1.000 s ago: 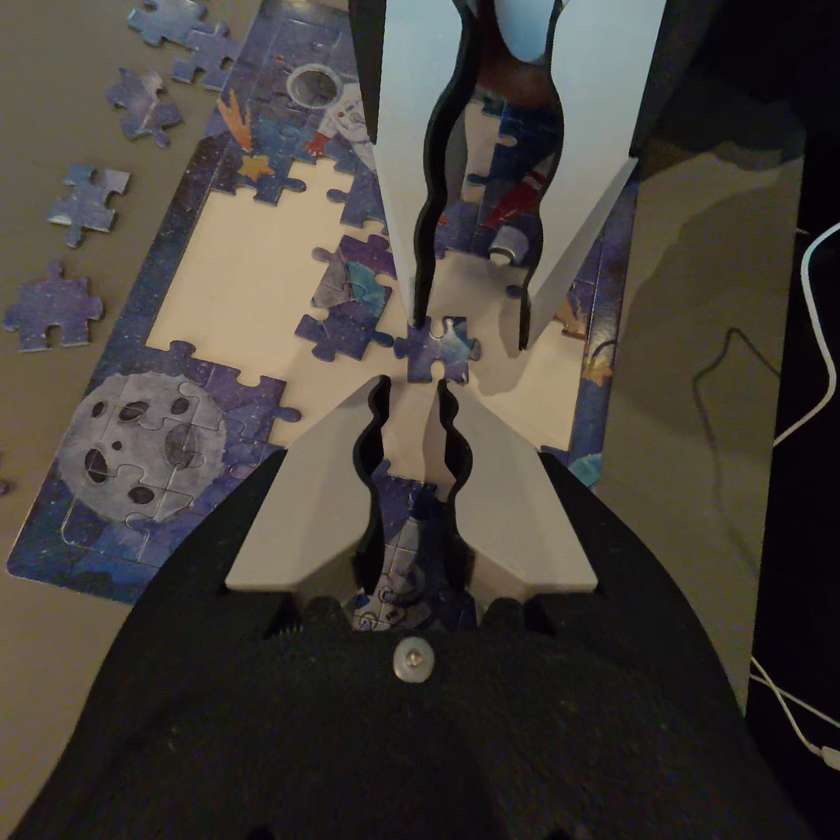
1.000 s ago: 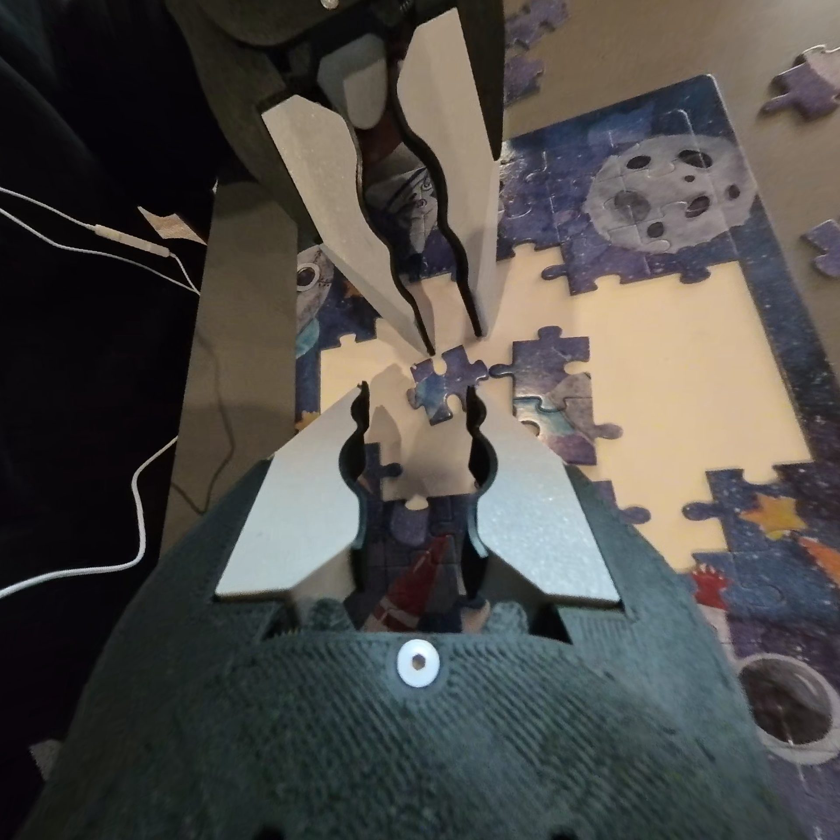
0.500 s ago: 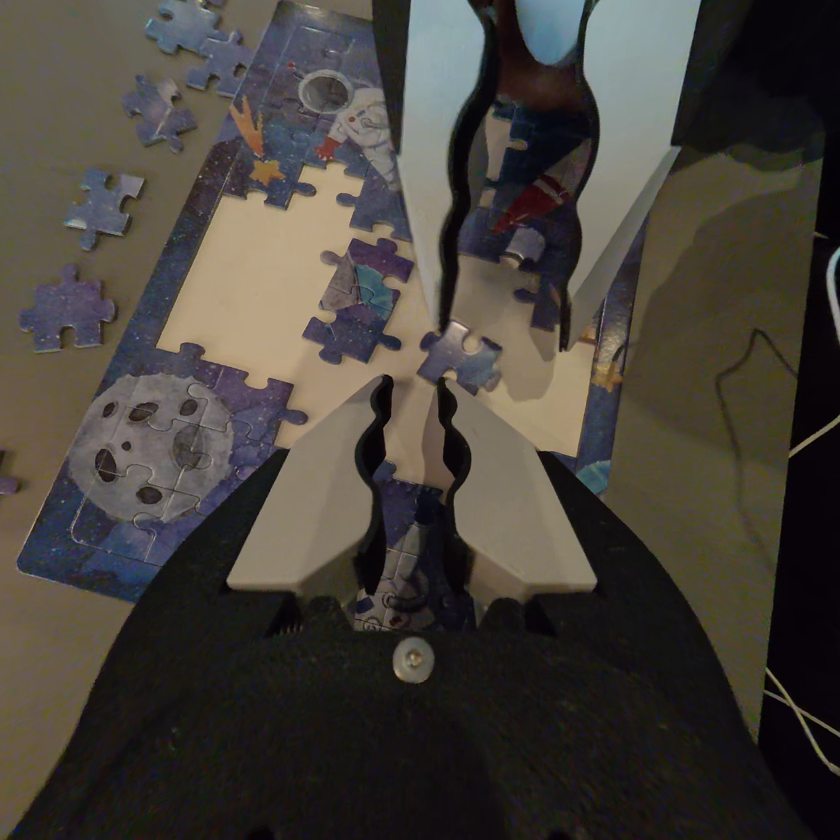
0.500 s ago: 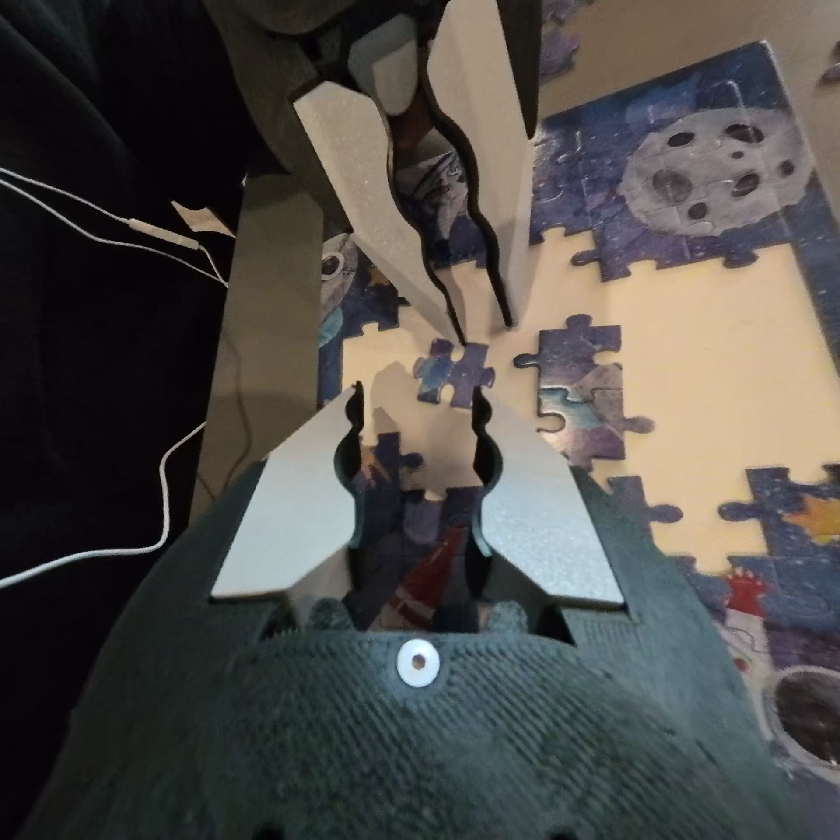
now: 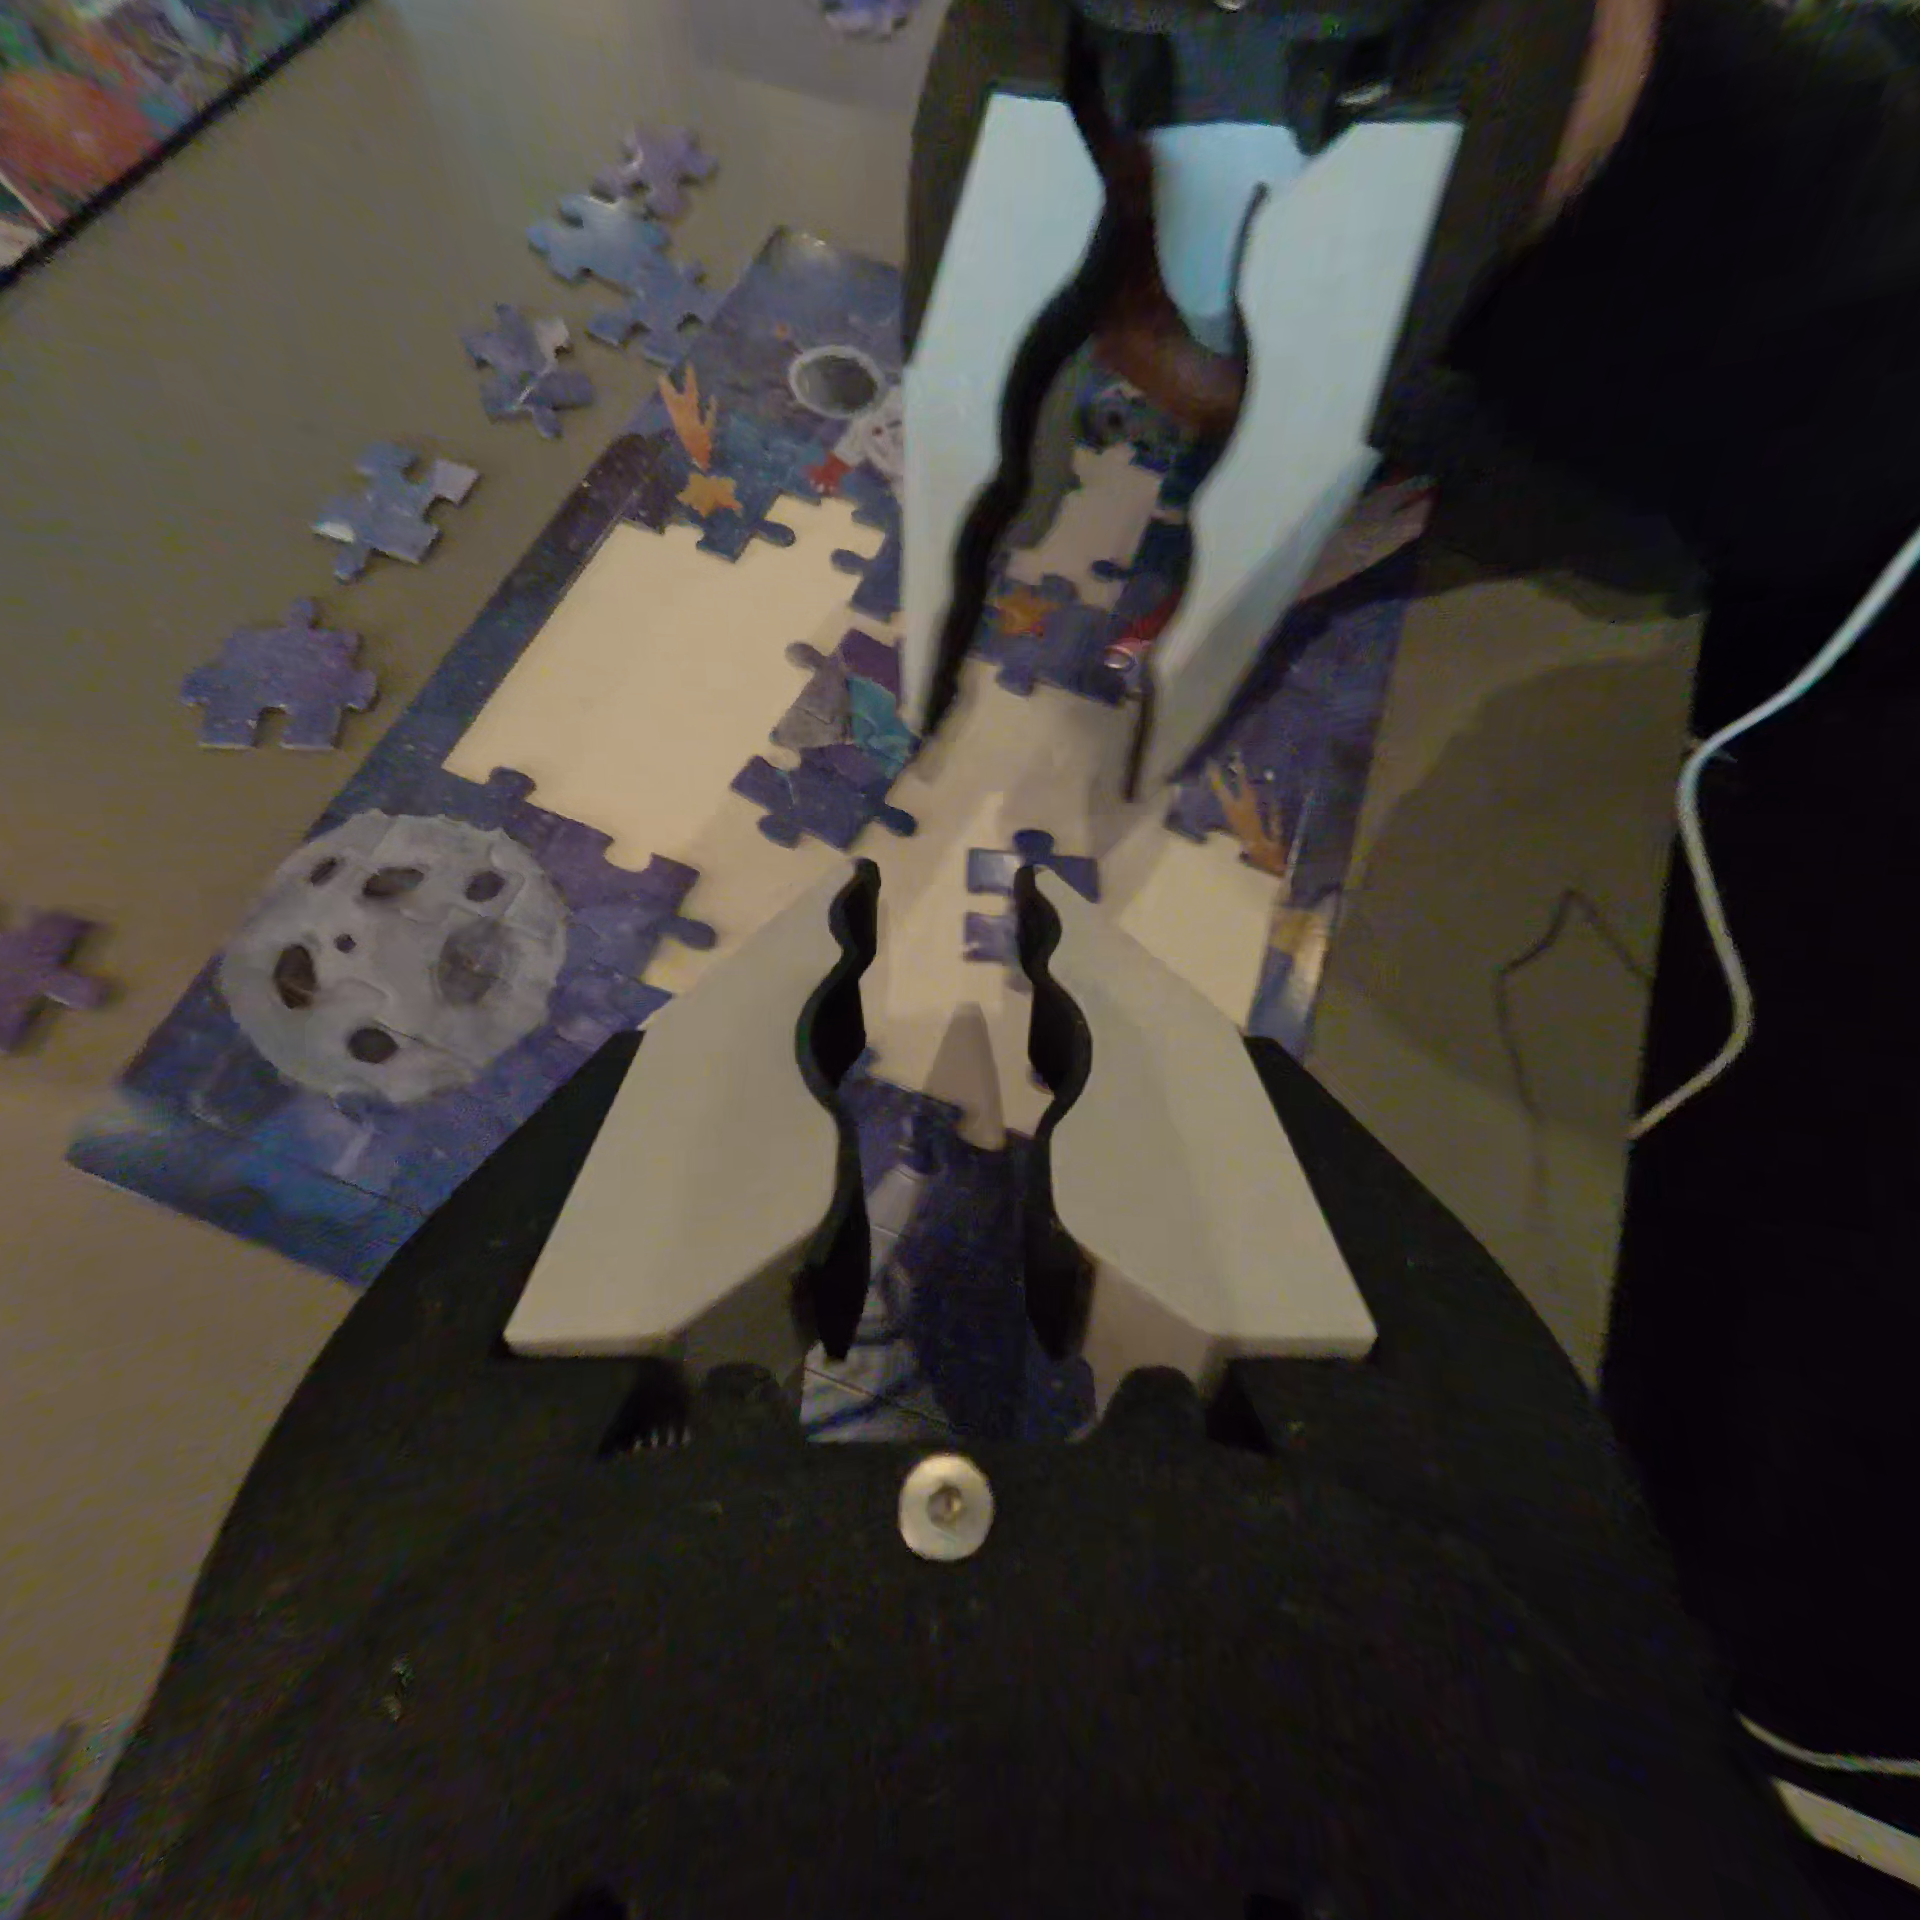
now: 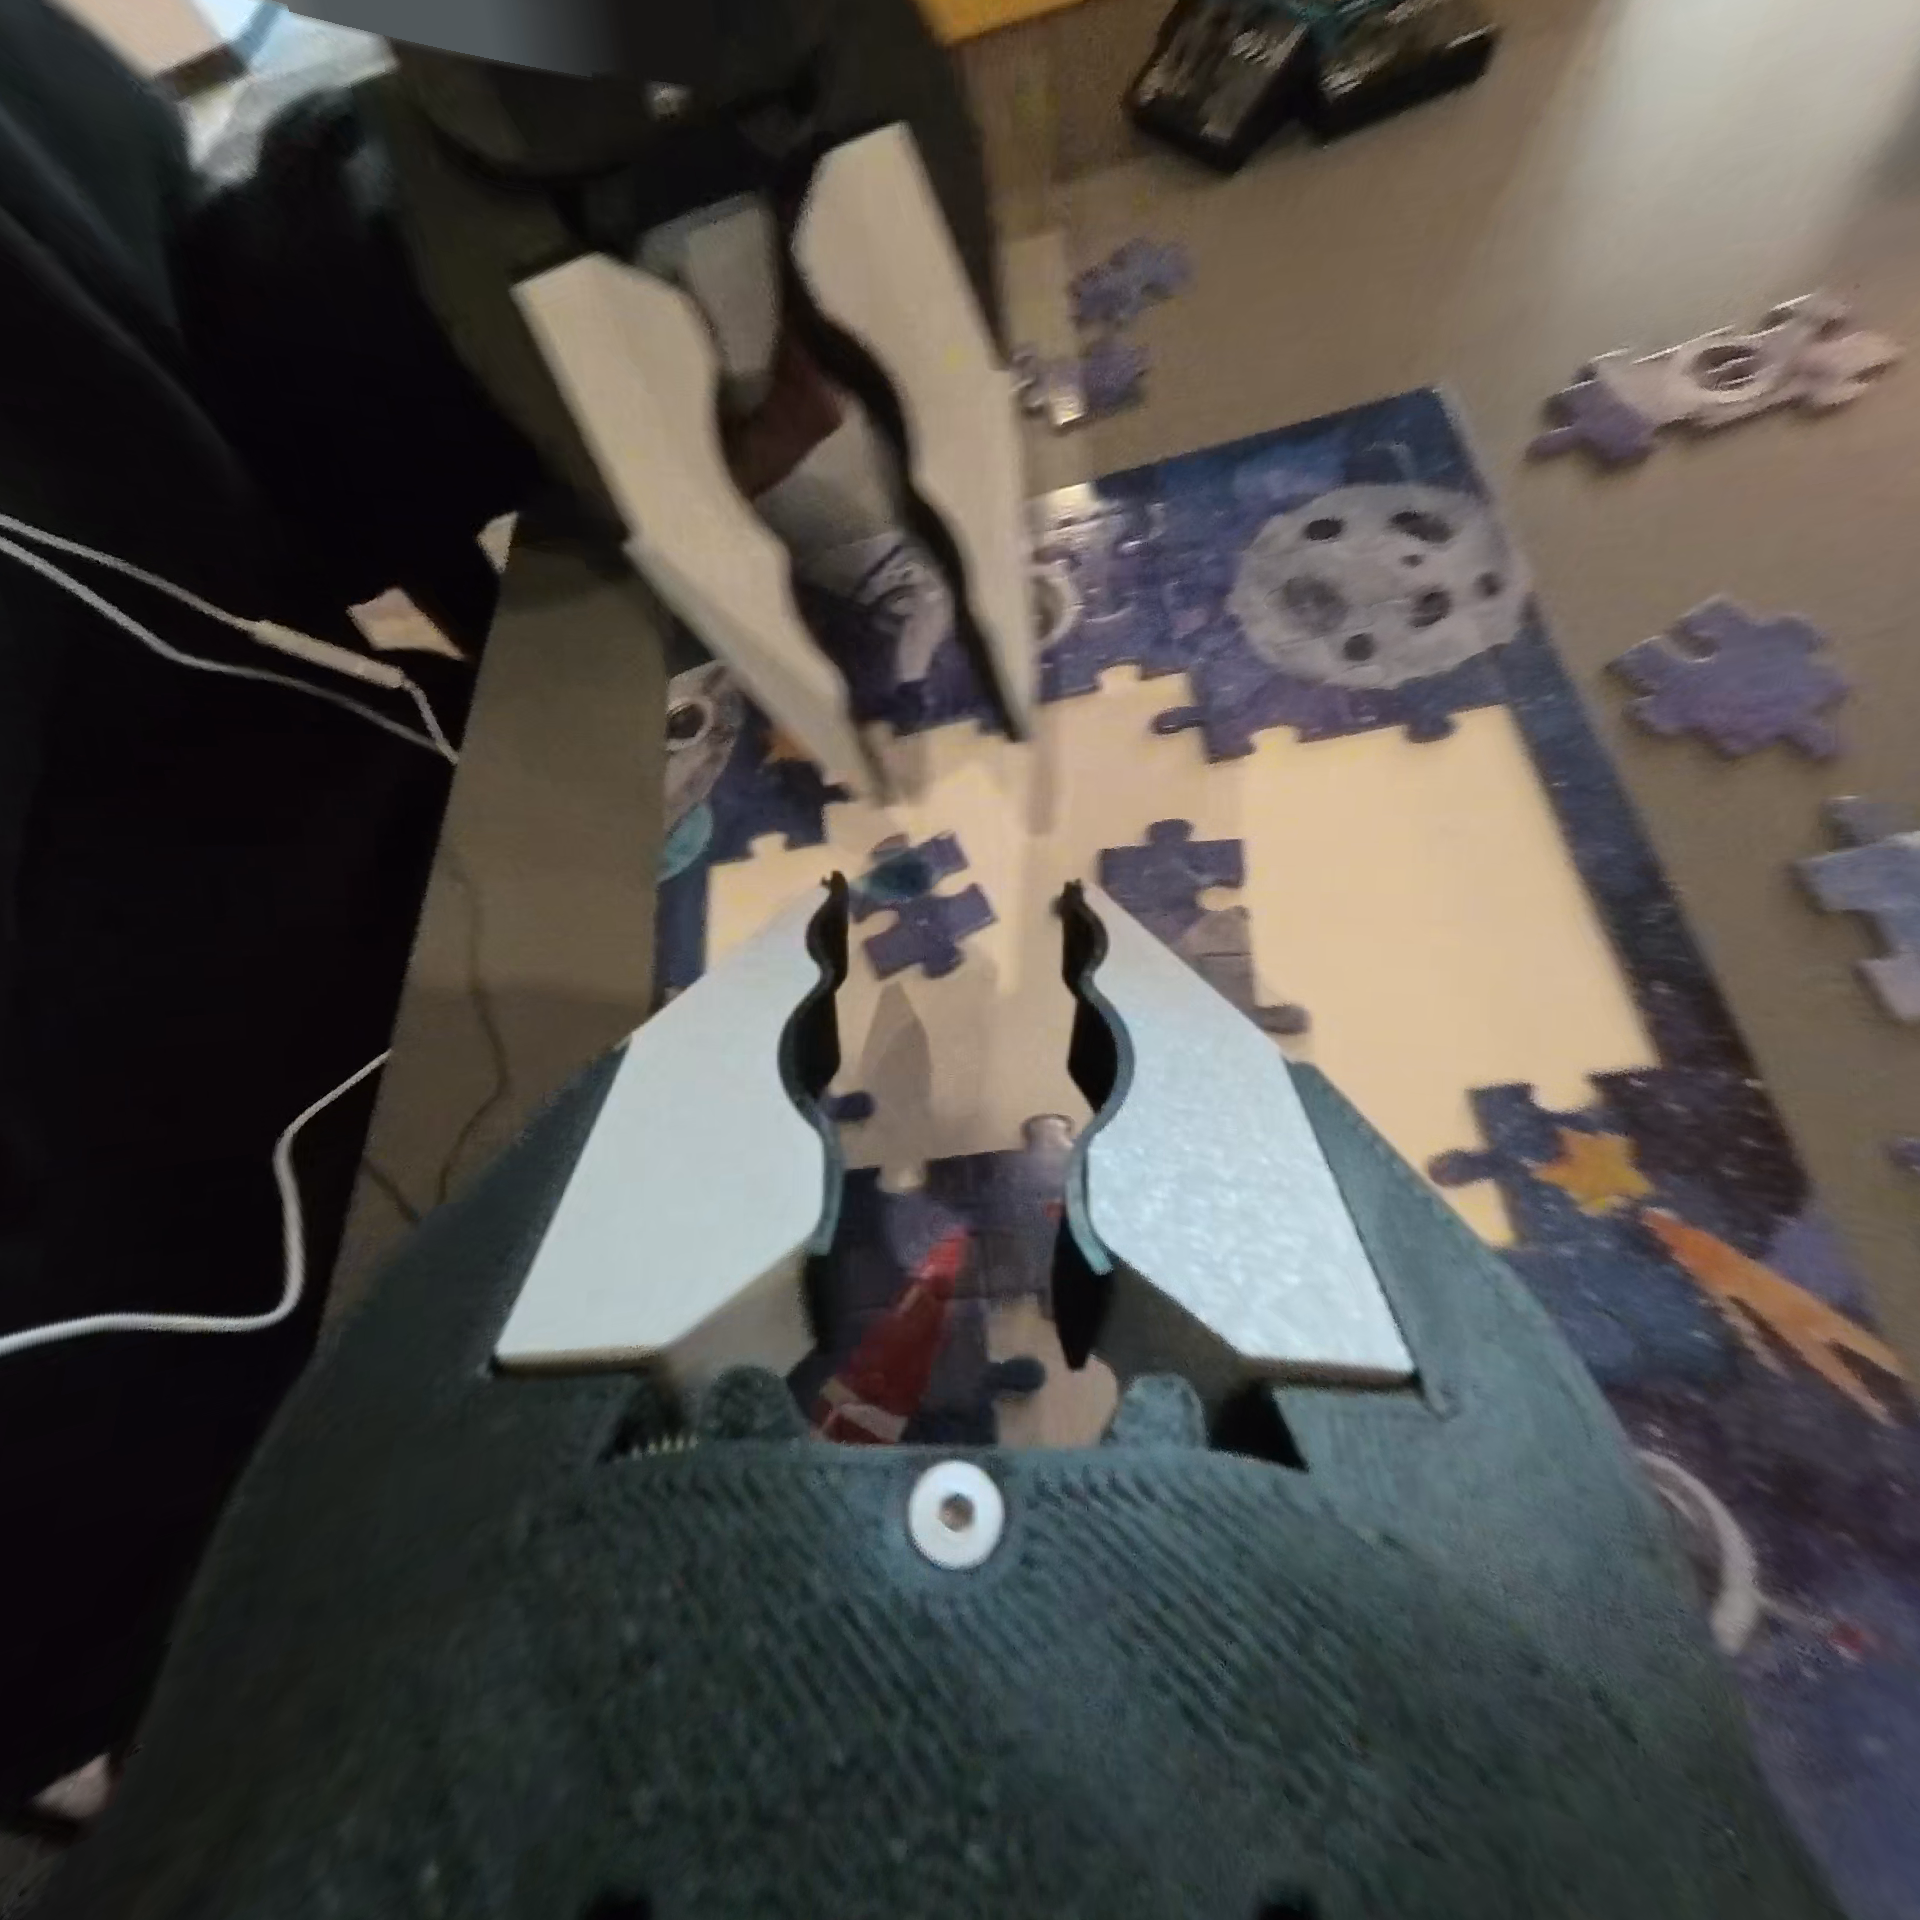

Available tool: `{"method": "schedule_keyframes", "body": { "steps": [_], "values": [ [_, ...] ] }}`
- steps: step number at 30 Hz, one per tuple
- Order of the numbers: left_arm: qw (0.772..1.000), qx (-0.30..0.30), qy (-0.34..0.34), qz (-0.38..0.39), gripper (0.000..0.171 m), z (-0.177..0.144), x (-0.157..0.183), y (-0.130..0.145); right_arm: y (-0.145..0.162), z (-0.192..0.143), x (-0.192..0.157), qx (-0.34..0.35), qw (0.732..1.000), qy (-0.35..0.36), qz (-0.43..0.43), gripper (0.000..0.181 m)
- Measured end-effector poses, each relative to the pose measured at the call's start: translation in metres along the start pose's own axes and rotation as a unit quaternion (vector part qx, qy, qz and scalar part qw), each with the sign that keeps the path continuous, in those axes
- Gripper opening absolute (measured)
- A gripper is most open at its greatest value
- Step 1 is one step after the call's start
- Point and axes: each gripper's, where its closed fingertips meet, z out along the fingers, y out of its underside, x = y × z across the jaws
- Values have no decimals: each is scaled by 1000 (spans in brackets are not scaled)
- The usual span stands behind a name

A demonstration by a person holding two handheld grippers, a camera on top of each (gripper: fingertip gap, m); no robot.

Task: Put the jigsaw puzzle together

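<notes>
A space-themed jigsaw tray (image 5: 520,613) lies on the tan table, with a grey moon (image 5: 390,956) assembled at one end and a bare cream middle (image 5: 644,665). A loose blue piece (image 5: 1039,868) lies flat on the cream area, partly behind my left gripper's right fingertip. My left gripper (image 5: 945,883) is open and empty above it. My right gripper (image 6: 954,888) is open and empty, with the same piece (image 6: 920,914) just inside its left fingertip. Each gripper faces the other: the right one (image 5: 1039,748) and the left one (image 6: 948,753) hover over the tray. A small joined cluster (image 5: 831,748) sits beside the piece.
Several loose blue pieces (image 5: 281,681) (image 6: 1735,675) lie on the table beside the tray. A white cable (image 5: 1725,935) hangs off the table's edge by the dark side. Dark boxes (image 6: 1299,62) stand at the far end. A colourful picture box (image 5: 83,104) is at the corner. The grippers are tip to tip, or close to it.
Both grippers have pulled back and up from the loose piece, so more of the table shows. The piece has slid away from the joined cluster, toward the tray's side by the table's edge. Both gaps look unchanged.
</notes>
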Motion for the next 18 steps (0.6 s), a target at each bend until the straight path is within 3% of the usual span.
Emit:
{"method": "schedule_keyframes", "body": {
  "steps": [11,18],
  "values": [
    [998,-49,-19,-25,36,14,18,23,-13,-9,20,33,997,72,-18,41],
    [998,-54,-36,-16,29,14,15,24,-18,-11,19,40,995,82,-29,41]
  ]
}}
